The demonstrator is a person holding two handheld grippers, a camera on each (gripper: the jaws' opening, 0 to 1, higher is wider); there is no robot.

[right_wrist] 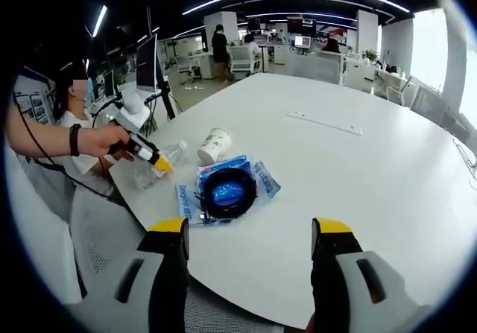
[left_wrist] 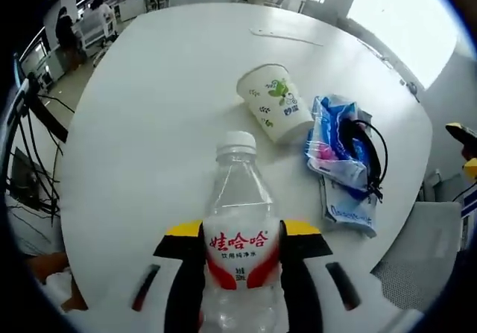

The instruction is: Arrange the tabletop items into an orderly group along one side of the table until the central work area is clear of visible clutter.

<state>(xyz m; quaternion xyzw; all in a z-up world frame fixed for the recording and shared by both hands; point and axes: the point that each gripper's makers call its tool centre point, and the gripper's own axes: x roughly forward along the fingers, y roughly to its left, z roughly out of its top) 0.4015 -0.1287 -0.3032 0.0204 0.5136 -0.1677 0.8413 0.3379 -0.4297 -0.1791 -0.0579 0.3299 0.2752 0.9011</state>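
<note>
Bottle [left_wrist: 238, 236] pinched in left hand-held gripper [left_wrist: 242, 262] near table edge [left_wrist: 82, 221]; right hand-held gripper [right_wrist: 250, 236] spread.

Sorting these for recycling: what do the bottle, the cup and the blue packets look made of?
Bottle: clear thin plastic, glossy, see-through, with a white ribbed cap.
Cup: seemingly paper, matte white with printed green figures and a rolled rim.
Blue packets: likely soft plastic film, crinkled and shiny.
</note>
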